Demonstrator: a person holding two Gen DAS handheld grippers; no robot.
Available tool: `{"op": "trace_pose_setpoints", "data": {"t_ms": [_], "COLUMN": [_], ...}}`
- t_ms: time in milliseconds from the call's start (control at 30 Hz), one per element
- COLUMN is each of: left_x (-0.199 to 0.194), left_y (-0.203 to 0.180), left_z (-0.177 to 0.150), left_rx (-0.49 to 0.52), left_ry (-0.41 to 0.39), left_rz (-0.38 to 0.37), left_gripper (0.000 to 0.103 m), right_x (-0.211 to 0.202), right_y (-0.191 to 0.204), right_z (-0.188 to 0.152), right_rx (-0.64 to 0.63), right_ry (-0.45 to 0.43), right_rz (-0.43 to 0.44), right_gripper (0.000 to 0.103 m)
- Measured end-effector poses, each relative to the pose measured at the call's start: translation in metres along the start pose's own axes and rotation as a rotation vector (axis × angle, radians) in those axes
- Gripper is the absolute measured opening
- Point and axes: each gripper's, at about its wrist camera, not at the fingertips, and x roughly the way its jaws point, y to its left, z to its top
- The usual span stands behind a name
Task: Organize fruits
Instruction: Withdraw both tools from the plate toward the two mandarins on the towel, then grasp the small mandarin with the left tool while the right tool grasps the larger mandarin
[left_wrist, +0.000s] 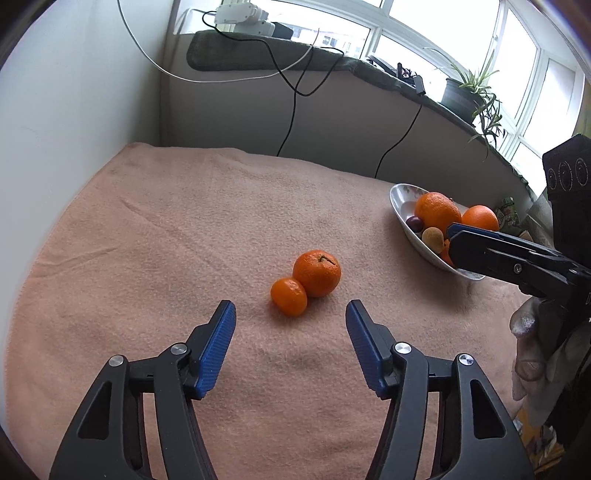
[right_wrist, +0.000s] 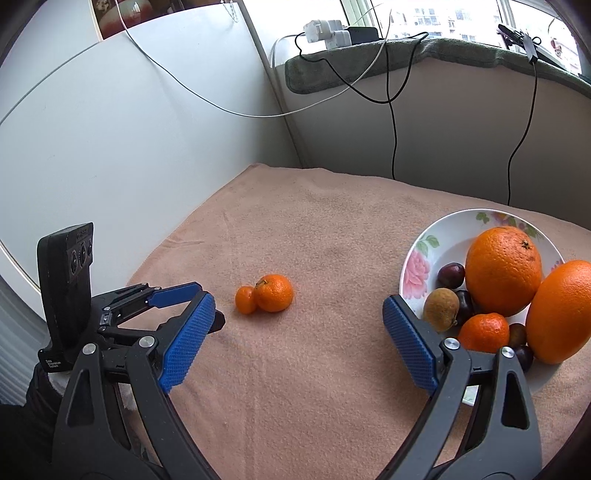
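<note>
Fruit on cloth: two mandarins, a larger mandarin (left_wrist: 317, 273) and a smaller mandarin (left_wrist: 289, 296), touch each other on the peach towel (left_wrist: 166, 236), well apart from the plate.
Left gripper (left_wrist: 291, 321): jaws spread wide, empty, aimed at the pair and just short of the smaller one; likely lined up for a pick.
Right gripper (right_wrist: 299, 328): jaws wide apart, empty, held beside the plate's near edge; its right pad overlaps the rim in view, contact unclear.
Plate (right_wrist: 443, 236): white, floral, shallow, on the towel to the right.
Plate contents: two large oranges (right_wrist: 502, 269), one small mandarin (right_wrist: 484, 332), a brown-skinned round fruit (right_wrist: 441, 308), several dark plums (right_wrist: 450, 275). Fruit crowds the near side; the far side is bare.
Remaining work, judged: the two loose mandarins belong with the rest.
</note>
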Motion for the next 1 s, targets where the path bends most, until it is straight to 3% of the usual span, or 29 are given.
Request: {"op": "trace_pose_setpoints", "data": {"t_ms": [67, 200, 367, 1000], "left_x": [0.003, 0.008, 0.013, 0.027], "left_y": [0.0, 0.002, 0.003, 0.004], "left_z": [0.0, 0.0, 0.002, 0.004], "left_rx": [-0.001, -0.005, -0.003, 0.006], "left_ry": [0.009, 0.02, 0.029, 0.066], "left_rz": [-0.01, -0.02, -0.024, -0.019], "left_gripper": [0.054, 0.044, 0.039, 0.028], "right_x": [0.008, 0.026, 0.052, 0.106], "right_y": [0.001, 0.002, -0.001, 0.006], "right_z": [0.002, 0.004, 0.003, -0.001], "right_rx": [0.009, 0.036, 0.084, 0.096], "right_ry": [0.015, 0.054, 0.109, 0.199], "right_rz": [0.004, 0.035, 0.081, 0.087], "right_gripper": [0.094, 0.078, 0.062, 0.049]}}
